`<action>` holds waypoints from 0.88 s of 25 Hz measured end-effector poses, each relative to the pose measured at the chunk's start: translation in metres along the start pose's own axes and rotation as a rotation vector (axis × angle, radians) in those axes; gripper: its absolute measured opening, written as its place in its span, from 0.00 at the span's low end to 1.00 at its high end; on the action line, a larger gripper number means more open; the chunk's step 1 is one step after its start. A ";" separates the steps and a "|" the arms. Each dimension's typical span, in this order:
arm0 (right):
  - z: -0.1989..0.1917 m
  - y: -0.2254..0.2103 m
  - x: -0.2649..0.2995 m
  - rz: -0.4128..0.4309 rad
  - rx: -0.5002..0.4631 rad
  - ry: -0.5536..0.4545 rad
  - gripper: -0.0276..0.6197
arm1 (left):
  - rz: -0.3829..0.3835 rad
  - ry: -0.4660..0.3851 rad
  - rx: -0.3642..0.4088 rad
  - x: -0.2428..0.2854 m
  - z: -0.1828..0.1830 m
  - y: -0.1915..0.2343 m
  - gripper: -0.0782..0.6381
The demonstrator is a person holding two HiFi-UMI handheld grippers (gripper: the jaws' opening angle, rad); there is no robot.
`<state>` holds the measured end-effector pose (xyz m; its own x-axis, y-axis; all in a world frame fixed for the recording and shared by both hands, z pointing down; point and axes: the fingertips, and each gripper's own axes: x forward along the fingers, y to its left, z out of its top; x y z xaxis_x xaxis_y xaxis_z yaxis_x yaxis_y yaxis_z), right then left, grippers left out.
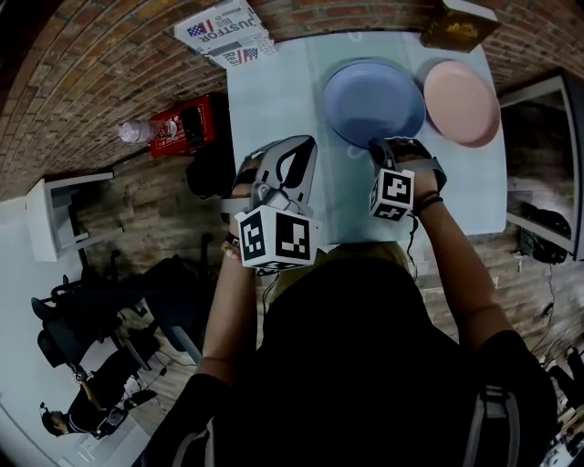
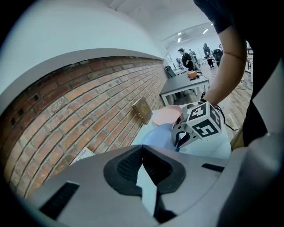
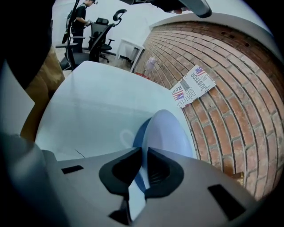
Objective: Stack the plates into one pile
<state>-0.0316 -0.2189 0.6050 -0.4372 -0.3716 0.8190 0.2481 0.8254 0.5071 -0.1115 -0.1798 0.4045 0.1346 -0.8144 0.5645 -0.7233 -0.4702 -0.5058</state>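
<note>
A blue plate lies at the far middle of the pale glass table, with a pink plate just to its right. My right gripper is shut on the blue plate's near rim. In the right gripper view that rim runs between the pads of the right gripper, and the plate looks tilted up off the table. My left gripper hovers left of the blue plate, its jaws together with nothing in them. The left gripper view shows the blue plate, the pink plate and the right gripper.
A folded newspaper lies at the table's far left corner against the brick wall. A brown box stands at the far right behind the pink plate. On the floor to the left are a red case and a water bottle.
</note>
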 end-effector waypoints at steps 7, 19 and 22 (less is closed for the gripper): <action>0.000 0.003 0.011 0.033 -0.012 0.009 0.11 | 0.003 0.005 -0.007 0.002 -0.003 0.005 0.14; 0.006 0.000 0.003 0.009 0.026 -0.044 0.20 | 0.009 -0.011 -0.009 0.003 0.001 0.009 0.14; 0.003 0.007 0.002 0.025 0.031 -0.036 0.24 | 0.005 -0.014 -0.001 0.003 0.004 0.007 0.14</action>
<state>-0.0329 -0.2128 0.6090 -0.4622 -0.3353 0.8209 0.2325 0.8475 0.4771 -0.1134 -0.1868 0.4008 0.1404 -0.8217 0.5524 -0.7248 -0.4653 -0.5080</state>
